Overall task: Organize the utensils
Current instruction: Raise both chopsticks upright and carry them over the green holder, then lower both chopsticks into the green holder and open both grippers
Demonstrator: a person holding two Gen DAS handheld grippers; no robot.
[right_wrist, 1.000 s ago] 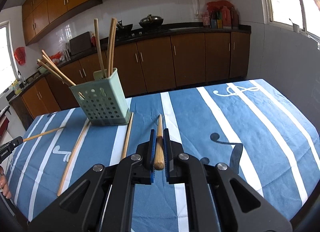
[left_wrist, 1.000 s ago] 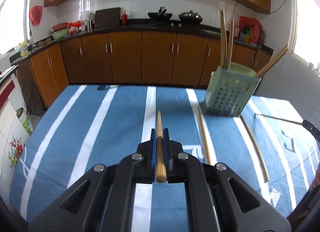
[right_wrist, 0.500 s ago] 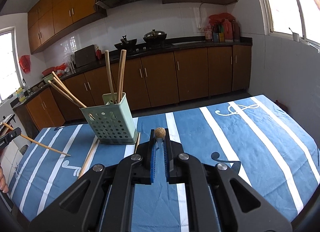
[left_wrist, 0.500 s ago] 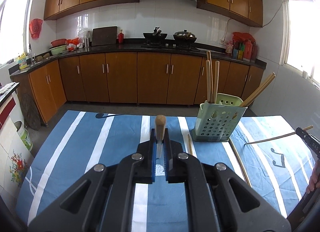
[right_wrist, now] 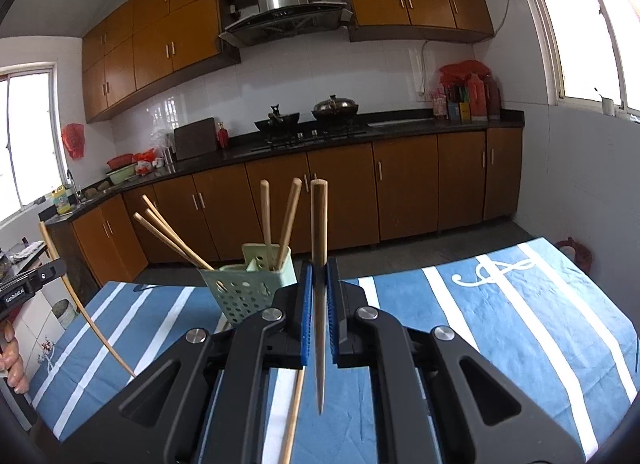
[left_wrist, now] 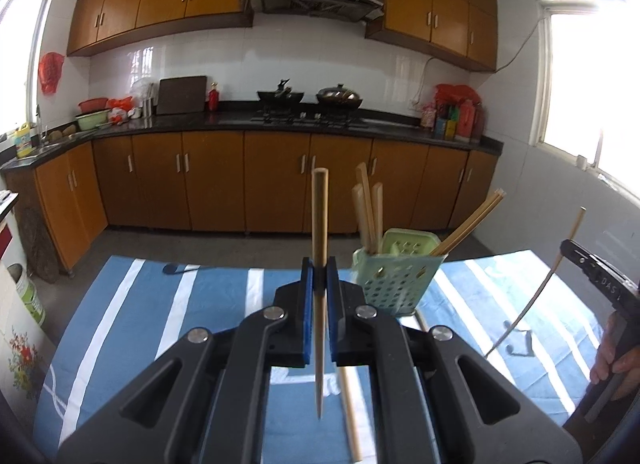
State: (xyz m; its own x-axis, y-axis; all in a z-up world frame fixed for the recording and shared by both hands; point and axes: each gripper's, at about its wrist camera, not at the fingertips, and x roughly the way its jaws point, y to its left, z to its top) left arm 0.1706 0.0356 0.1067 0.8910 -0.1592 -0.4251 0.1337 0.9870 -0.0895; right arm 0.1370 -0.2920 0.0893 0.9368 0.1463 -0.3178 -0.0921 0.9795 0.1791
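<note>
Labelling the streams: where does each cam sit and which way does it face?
Left wrist: on the left tongs, facing the kitchen counter over the striped table; its tongs clamp a chopstick; right tongs and hand at right edge.
Right wrist: on the right tongs, same facing; clamps a chopstick; left tongs at left edge.
Shared: green holder, table, counter.

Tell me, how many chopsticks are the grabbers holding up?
2. One chopstick stands pinched in the left gripper. The other chopstick stands pinched in the right gripper. Neither grabber seems to hide more.
</note>
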